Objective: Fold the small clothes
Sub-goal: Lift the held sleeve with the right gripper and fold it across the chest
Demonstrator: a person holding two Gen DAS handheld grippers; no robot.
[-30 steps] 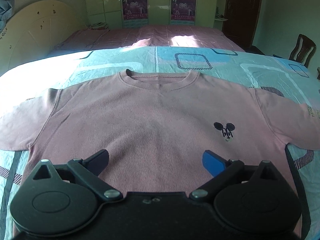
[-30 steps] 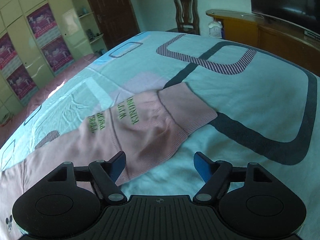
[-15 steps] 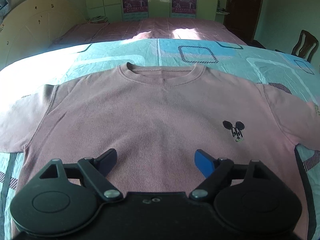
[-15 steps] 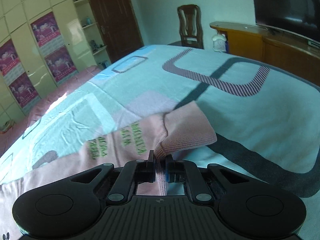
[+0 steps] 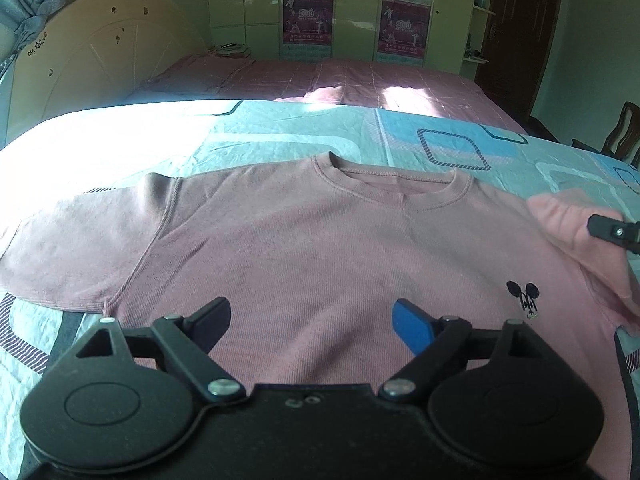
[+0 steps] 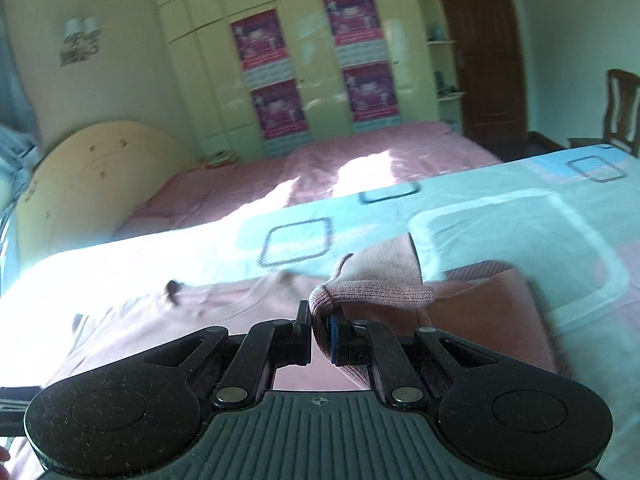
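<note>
Since a second ago the right tongs (image 6: 320, 330) have clamped on the sleeve cuff (image 6: 376, 284) and swung it up over the pink sweatshirt (image 5: 320, 248), which lies chest-up on the bed (image 5: 280, 132). Left tongs (image 5: 310, 322) hover wide apart above the hem, holding nothing. Only a thin pinch of ribbed cuff is gripped; a fast swing could pull it free, or drag the shoulder and wrinkle the body.

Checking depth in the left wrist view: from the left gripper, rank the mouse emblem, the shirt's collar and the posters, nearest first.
1. Mouse emblem, right of the left gripper, on the chest.
2. Collar, ahead, at the sweatshirt's top.
3. Posters, on the far cupboard doors.
</note>
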